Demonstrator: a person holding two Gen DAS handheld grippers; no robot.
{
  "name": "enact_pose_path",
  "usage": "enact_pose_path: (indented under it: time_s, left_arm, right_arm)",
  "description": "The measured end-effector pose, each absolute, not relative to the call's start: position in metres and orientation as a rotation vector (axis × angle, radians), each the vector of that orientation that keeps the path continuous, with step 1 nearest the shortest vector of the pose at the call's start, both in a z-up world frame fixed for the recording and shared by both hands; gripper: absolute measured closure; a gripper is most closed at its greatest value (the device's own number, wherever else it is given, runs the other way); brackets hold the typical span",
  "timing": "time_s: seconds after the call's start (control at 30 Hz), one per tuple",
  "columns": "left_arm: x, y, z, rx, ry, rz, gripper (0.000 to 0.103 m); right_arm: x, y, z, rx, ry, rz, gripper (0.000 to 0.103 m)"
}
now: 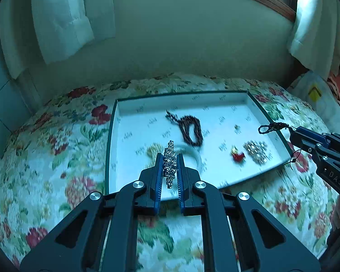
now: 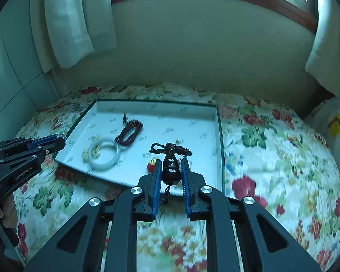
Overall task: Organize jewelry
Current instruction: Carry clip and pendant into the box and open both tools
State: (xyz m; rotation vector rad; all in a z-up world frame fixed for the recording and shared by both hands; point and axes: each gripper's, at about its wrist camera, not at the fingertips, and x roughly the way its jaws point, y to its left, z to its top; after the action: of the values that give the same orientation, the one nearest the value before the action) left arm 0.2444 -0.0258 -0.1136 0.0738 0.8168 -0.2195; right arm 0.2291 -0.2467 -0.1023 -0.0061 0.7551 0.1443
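A white tray (image 1: 124,158) lies on a floral cloth; it also shows in the right wrist view (image 2: 192,113). My left gripper (image 1: 170,158) is shut on a silver rhinestone piece (image 1: 170,163) above the tray's near edge. My right gripper (image 2: 171,162) is shut on a dark pendant (image 2: 171,170) with a braided cord (image 2: 161,147); the cord (image 1: 272,127) juts from it in the left wrist view. In the tray lie dark beads (image 1: 190,129), a white bangle (image 2: 104,155), a gold piece (image 1: 153,149), a red charm (image 1: 238,156) and a rhinestone bracelet (image 1: 257,150).
The floral cloth (image 2: 272,158) covers the surface around the tray. A wall and white curtains (image 2: 65,22) stand behind. A bag with a yellow label (image 1: 315,94) sits at the far right.
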Motion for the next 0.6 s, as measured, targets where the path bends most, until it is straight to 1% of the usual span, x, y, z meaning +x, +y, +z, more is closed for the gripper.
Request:
enact_pose_path:
  time_s: [0.27,0.6]
  left_arm:
    - [0.313,-0.028,-0.13,0.092,0.837,-0.175,0.092]
    - [0.369,-0.031,-0.163,0.107,0.902,-0.134,0.092]
  right_arm:
    - [0.291,-0.243,-0.115,-0.035,0.757,0.134,0.086]
    - [0.35,-0.25,-0.151,-0.044,0.847,0.105,0.086]
